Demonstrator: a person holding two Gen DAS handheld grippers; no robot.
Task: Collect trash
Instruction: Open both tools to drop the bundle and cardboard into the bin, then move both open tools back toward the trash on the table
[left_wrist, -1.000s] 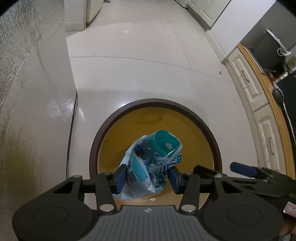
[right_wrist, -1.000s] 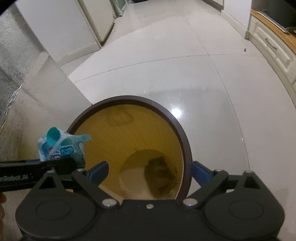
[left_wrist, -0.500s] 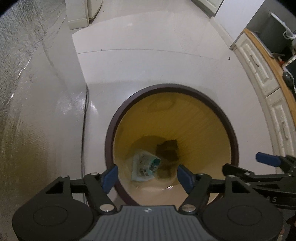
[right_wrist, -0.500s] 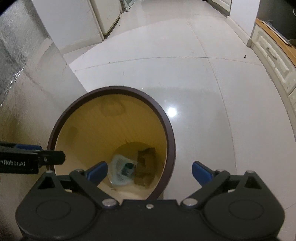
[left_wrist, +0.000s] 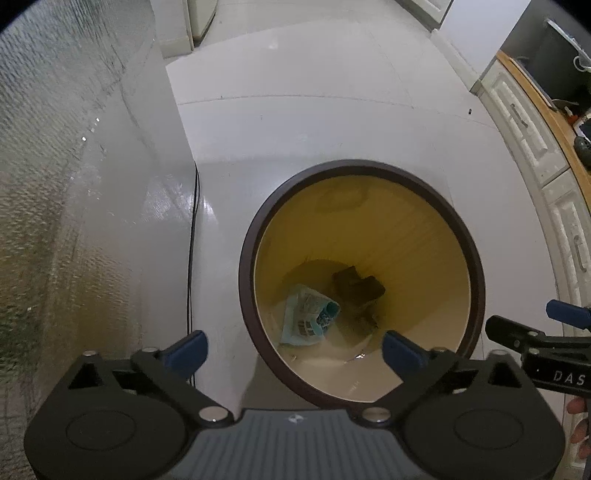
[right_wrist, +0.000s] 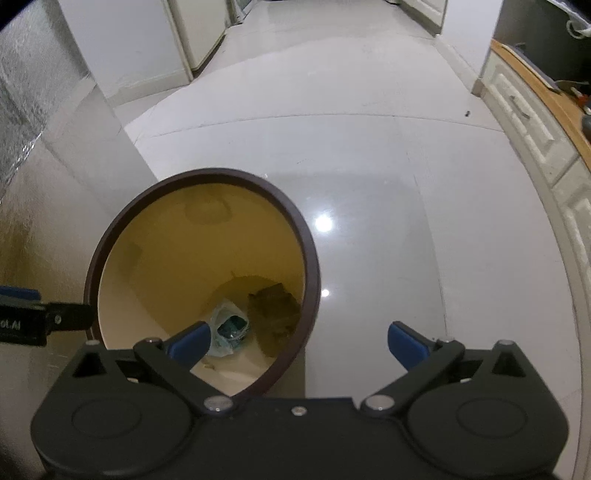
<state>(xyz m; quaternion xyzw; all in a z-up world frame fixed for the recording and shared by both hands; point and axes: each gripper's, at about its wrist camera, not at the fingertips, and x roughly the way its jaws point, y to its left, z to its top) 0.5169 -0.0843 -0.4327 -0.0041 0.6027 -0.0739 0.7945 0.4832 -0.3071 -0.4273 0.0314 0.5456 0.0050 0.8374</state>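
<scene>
A round trash bin with a dark brown rim (left_wrist: 476, 266) and yellow inside stands on the floor; it also shows in the right wrist view (right_wrist: 312, 280). At its bottom lie a teal and white plastic wrapper (left_wrist: 308, 319) (right_wrist: 229, 328) and a dark crumpled piece of trash (left_wrist: 358, 286) (right_wrist: 273, 302). My left gripper (left_wrist: 293, 350) is open and empty, high above the bin's near left rim. My right gripper (right_wrist: 299, 341) is open and empty, above the bin's right rim. Each gripper shows at the other view's edge.
A glossy white tiled floor (right_wrist: 369, 166) stretches ahead. A shiny textured wall (left_wrist: 55, 184) stands on the left with a black cable (left_wrist: 192, 258) running down beside it. White cabinets with a wooden top (right_wrist: 535, 122) line the right. A white appliance (right_wrist: 195, 33) stands far back.
My left gripper opened and let go of the teal wrapper, which fell to the bin's bottom. Both grippers have since risen away from the bin, the left one shifting left.
</scene>
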